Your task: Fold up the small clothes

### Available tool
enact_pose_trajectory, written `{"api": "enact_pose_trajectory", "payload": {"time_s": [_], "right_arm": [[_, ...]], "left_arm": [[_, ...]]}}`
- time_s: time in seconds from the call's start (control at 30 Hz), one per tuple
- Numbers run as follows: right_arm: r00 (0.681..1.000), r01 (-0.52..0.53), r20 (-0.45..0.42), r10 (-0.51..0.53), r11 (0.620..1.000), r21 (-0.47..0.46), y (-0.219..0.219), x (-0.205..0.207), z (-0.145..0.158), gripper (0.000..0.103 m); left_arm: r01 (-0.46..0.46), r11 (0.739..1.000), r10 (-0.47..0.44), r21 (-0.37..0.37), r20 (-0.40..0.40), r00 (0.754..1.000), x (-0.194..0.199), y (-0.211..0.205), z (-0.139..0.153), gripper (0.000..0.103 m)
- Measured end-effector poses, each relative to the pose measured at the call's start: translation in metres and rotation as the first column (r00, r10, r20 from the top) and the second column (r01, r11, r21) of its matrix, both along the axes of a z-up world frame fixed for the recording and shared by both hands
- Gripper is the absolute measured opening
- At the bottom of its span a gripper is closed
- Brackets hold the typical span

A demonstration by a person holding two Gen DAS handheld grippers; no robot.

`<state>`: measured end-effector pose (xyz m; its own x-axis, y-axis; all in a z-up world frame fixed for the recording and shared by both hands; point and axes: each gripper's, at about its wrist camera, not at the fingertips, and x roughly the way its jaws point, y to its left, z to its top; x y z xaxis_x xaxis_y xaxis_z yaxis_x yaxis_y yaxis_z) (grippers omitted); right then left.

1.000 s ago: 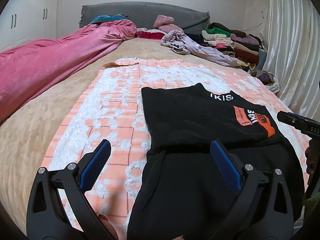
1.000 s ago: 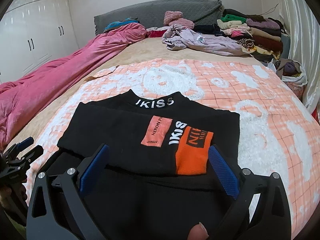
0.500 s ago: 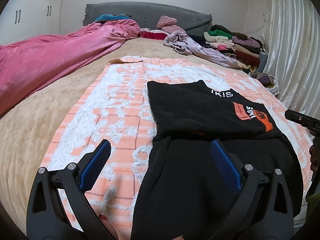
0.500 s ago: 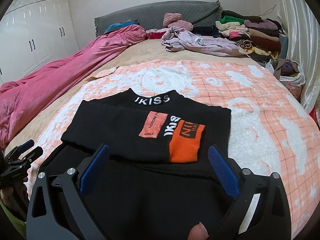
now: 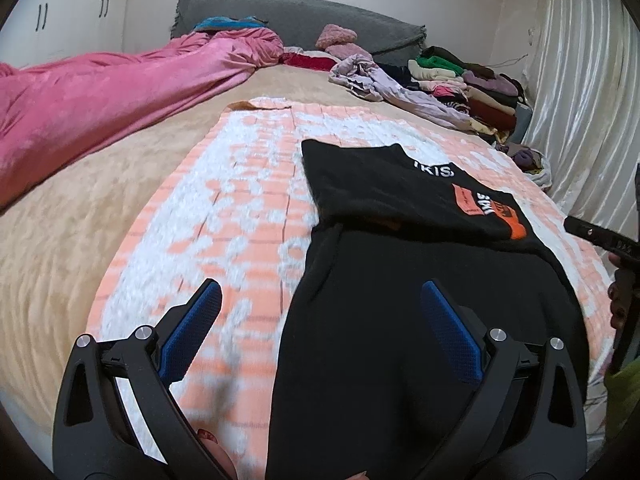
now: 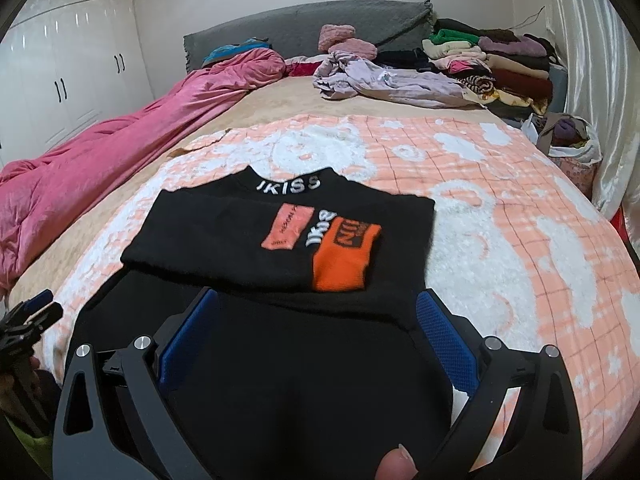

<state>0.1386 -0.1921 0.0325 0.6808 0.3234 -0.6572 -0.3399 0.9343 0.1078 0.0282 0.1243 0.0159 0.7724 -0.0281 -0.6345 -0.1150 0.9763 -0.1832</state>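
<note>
A black sweater (image 6: pixel 280 248) with white "IKISS" collar lettering and pink and orange patches lies on an orange-and-white blanket (image 6: pixel 500 216), its sleeves folded across the chest. It also shows in the left wrist view (image 5: pixel 400 272). My left gripper (image 5: pixel 322 332) is open and empty above the sweater's lower left edge. My right gripper (image 6: pixel 318 340) is open and empty above the sweater's lower body. Each gripper shows at the edge of the other's view: the right one (image 5: pixel 600 236), the left one (image 6: pixel 28 320).
A pink duvet (image 6: pixel 120 136) lies along the bed's left side. Loose lilac clothes (image 6: pixel 384 80) and a stack of folded clothes (image 6: pixel 496 60) sit near the grey headboard (image 6: pixel 304 24). A bag of clothes (image 6: pixel 568 140) and a curtain (image 5: pixel 580 120) stand at the right.
Both grippers have drawn back toward the bed's near edge; the sweater looks farther away in both views. Both stay open and empty. The sweater has not moved.
</note>
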Motion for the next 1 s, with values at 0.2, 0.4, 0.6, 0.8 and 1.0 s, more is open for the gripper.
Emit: {"api": "enact_pose_trajectory", "payload": {"time_s": [0.2, 0.4, 0.6, 0.8, 1.0], "right_arm": [[0.999, -0.019, -0.039, 0.019, 1.0, -0.016, -0.005, -0.019, -0.012, 0.098], [0.997, -0.046, -0.065, 0.043, 0.998, -0.046, -0.007, -0.039, -0.022, 0.098], [0.995, -0.045, -0.093, 0.04, 0.997, -0.057, -0.019, -0.055, -0.03, 0.098], [0.992, -0.04, -0.124, 0.032, 0.997, -0.069, -0.032, -0.073, -0.042, 0.098], [0.986, -0.042, -0.165, 0.027, 0.995, -0.091, -0.043, -0.088, -0.057, 0.098]], "left_arm": [[-0.002, 1.0, 0.001, -0.011, -0.064, 0.998, -0.008, 0.002, -0.005, 0.093], [-0.034, 0.999, 0.028, -0.04, -0.139, 0.99, -0.012, 0.011, -0.017, 0.093], [-0.043, 0.996, 0.029, -0.073, -0.178, 0.984, -0.019, 0.016, -0.023, 0.093], [-0.015, 0.997, -0.002, -0.075, -0.22, 0.976, -0.027, 0.009, -0.031, 0.093], [-0.004, 0.996, -0.022, -0.093, -0.269, 0.963, -0.039, 0.007, -0.047, 0.093]]}}
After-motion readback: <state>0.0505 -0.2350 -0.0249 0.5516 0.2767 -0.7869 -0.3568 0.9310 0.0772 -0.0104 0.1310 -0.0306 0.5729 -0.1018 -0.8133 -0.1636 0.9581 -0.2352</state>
